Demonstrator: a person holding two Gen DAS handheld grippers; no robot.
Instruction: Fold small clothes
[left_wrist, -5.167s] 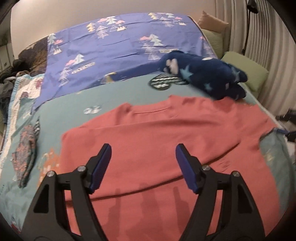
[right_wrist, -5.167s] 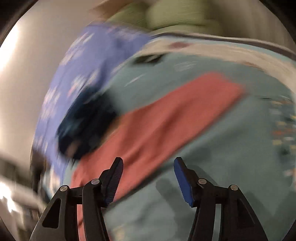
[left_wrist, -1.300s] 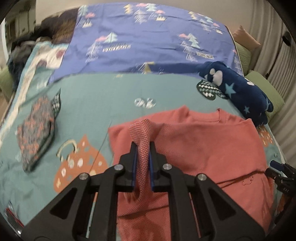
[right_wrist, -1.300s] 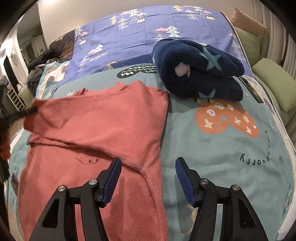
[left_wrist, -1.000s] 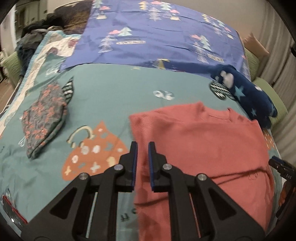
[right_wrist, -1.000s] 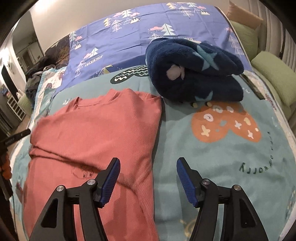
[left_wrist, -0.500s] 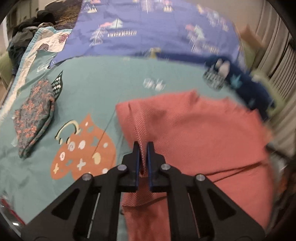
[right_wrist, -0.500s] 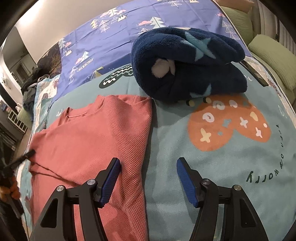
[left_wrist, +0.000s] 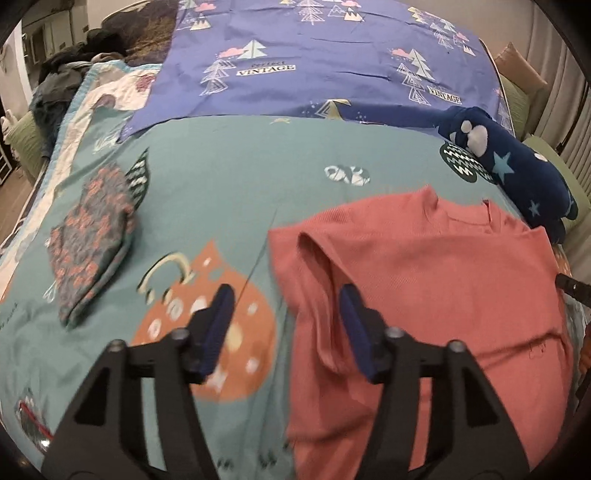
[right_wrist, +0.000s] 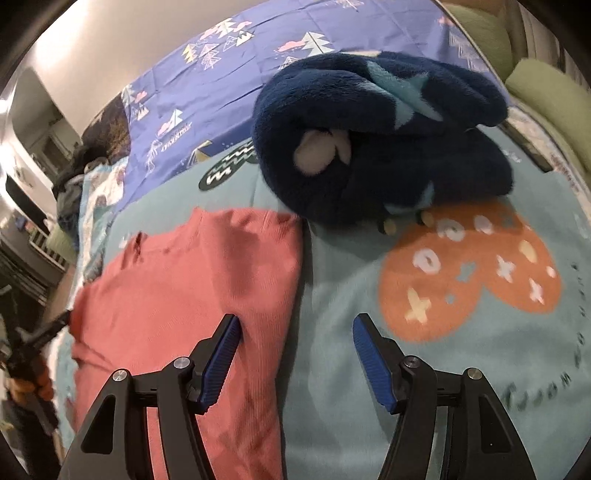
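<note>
A red shirt (left_wrist: 424, 277) lies flat on the teal bedspread (left_wrist: 240, 177), neck towards the far side. My left gripper (left_wrist: 286, 299) hovers over the shirt's left edge with its jaws opening. A raised fold of the sleeve (left_wrist: 317, 273) lies loose between the jaws and the pads do not press it. My right gripper (right_wrist: 295, 325) is open above the right edge of the red shirt (right_wrist: 192, 280), one finger over the cloth and the other over the bedspread (right_wrist: 351, 387). Each gripper shows at the edge of the other's view.
A rolled navy plush blanket with stars (right_wrist: 369, 140) sits just beyond the shirt's right shoulder. A folded flower-patterned garment (left_wrist: 92, 236) lies on the left. A purple sheet (left_wrist: 314, 55) covers the far half of the bed. Green pillows (right_wrist: 546, 96) line the right side.
My left gripper, shut on the lifted sleeve fold, has opened and the fold now rests on the shirt. My right gripper has moved in closer to the shirt's right edge, still open.
</note>
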